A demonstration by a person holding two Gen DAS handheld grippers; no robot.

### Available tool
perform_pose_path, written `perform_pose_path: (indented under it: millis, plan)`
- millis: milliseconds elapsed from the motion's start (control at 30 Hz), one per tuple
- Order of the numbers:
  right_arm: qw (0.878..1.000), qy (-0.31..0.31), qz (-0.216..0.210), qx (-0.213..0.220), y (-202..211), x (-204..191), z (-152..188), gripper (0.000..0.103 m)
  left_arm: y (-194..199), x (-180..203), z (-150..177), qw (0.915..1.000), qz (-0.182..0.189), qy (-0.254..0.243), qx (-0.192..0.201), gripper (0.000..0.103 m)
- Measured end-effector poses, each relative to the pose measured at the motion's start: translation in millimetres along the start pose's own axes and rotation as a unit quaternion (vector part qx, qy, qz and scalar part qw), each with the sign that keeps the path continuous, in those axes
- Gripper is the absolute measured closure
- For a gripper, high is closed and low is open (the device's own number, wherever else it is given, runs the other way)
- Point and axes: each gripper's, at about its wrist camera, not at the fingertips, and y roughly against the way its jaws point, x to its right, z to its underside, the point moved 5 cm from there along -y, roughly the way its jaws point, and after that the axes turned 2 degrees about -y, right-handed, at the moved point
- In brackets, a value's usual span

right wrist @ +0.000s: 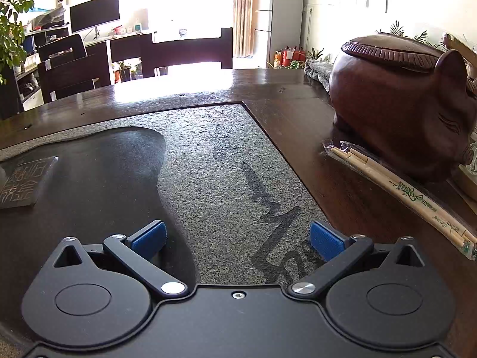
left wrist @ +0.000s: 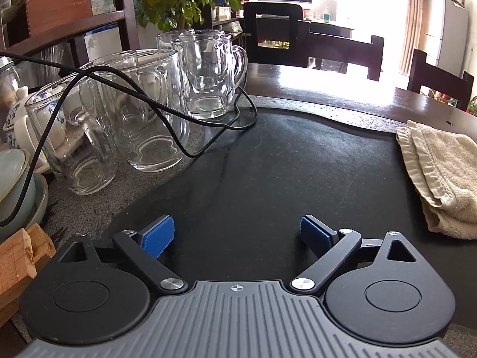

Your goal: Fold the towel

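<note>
Cream terry, the towel [left wrist: 441,176] lies folded on the black slab [left wrist: 268,173] at the far right of the left wrist view, well apart from the left claw [left wrist: 237,234]. That claw is spread wide with nothing between its blue pads. Glass mugs [left wrist: 149,113] stand to its left. The right claw [right wrist: 237,240] is spread too, empty, over the speckled tabletop [right wrist: 214,155].
</note>
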Motion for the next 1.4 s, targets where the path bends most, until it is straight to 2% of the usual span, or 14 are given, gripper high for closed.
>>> perform_pose_path:
  millis: [233,1400]
  plan:
    - [1.0,0.0,0.0,0.0,-0.1,0.4,0.1,0.0,-1.2,2.9,0.2,0.9999,0.009,-0.007,-0.005,0.002]
    - [1.0,0.0,0.0,0.0,-0.1,0.4,0.4,0.0,-1.4,2.8,1.7,0.9996,0.021,-0.018,-0.006,0.0]
